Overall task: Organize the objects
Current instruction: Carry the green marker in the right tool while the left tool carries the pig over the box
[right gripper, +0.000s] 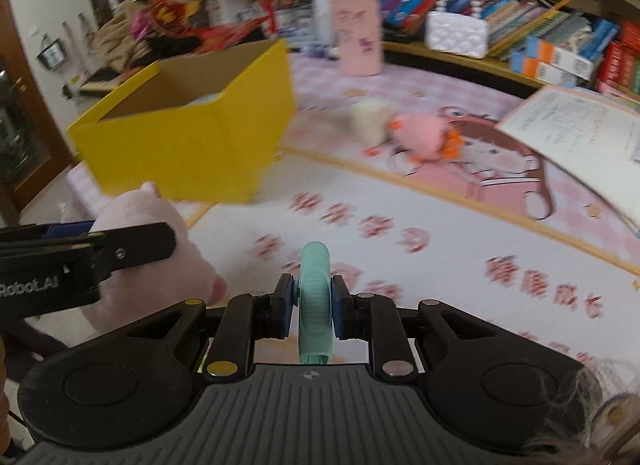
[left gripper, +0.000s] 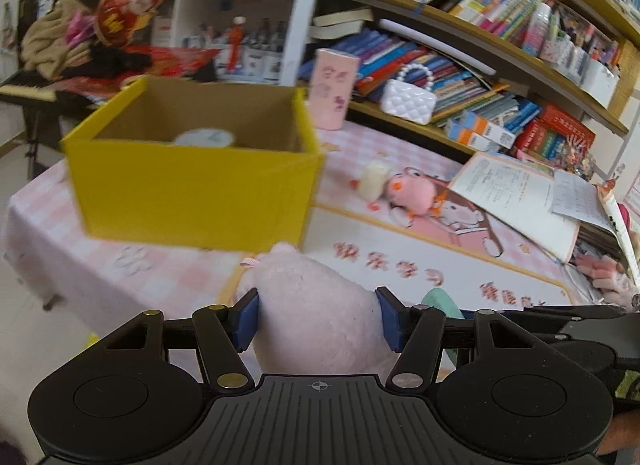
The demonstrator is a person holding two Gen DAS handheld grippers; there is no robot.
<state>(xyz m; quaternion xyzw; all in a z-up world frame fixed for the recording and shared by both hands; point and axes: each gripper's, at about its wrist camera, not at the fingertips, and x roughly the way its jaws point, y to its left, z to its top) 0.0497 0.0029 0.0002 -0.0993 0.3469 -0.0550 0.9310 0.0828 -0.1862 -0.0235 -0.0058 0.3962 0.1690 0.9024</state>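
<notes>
My left gripper is shut on a pale pink plush toy and holds it above the pink tablecloth, just in front of an open yellow box. The plush also shows in the right wrist view, with the left gripper's finger across it. My right gripper is shut on a slim mint-green object, held upright between the pads. The yellow box stands ahead and left of it. A round white item lies inside the box.
A small pink plush with orange bits and a white toy lie mid-table. A pink cup and a white quilted handbag stand by the bookshelves. An open workbook lies at the right.
</notes>
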